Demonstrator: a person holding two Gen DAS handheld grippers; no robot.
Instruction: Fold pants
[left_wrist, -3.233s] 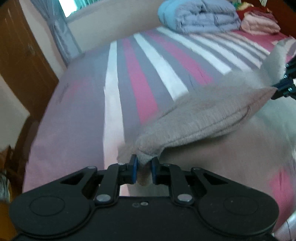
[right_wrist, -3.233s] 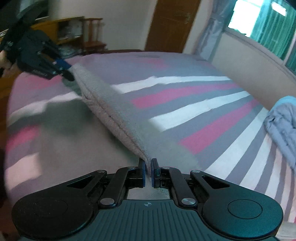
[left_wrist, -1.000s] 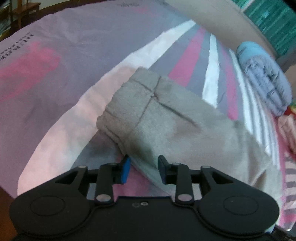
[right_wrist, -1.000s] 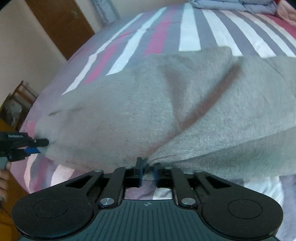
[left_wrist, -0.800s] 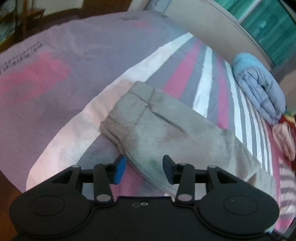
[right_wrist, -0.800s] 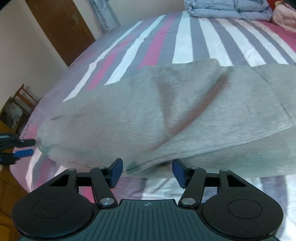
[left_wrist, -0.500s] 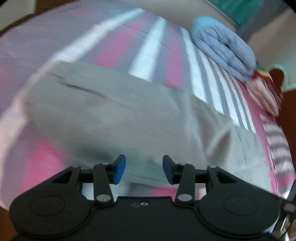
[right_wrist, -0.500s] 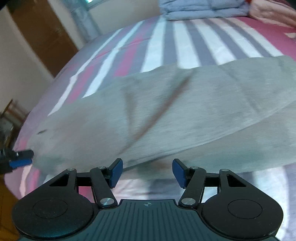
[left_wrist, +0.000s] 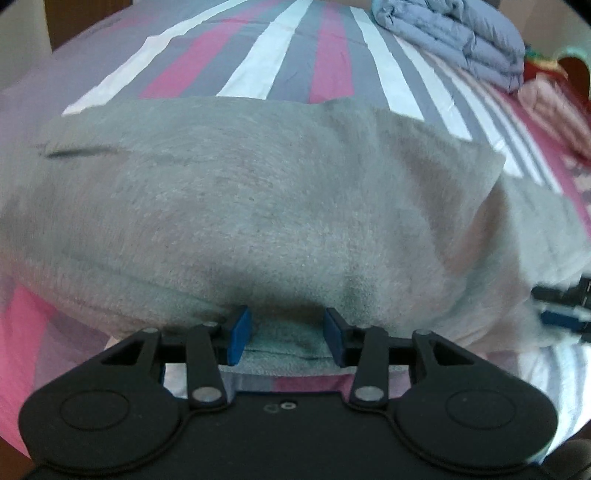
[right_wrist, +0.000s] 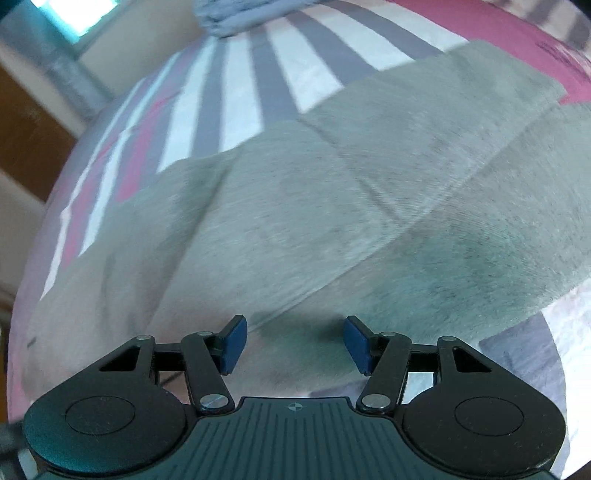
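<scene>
Grey fleece pants (left_wrist: 277, 203) lie folded lengthwise across the striped bed, filling most of both views (right_wrist: 332, 221). My left gripper (left_wrist: 286, 338) points down at their near edge. Its blue pads stand apart, with the hem lying loosely between them and not pinched. In the right wrist view my right gripper (right_wrist: 295, 345) hangs open over the near part of the pants, its pads wide apart and nothing pressed between them. The right gripper (left_wrist: 554, 306) also shows, blurred, at the right edge of the left wrist view.
The bed sheet (left_wrist: 280, 48) has pink, grey and white stripes. A folded blue-grey duvet (left_wrist: 454, 40) and a pink folded cloth (left_wrist: 550, 99) lie at the far end. A brown wooden door (right_wrist: 22, 140) and a window (right_wrist: 62, 14) are beyond the bed.
Both grippers let go of the pants and opened. The pants now lie flat on the bed. Each gripper has slid sideways along the near edge toward the middle.
</scene>
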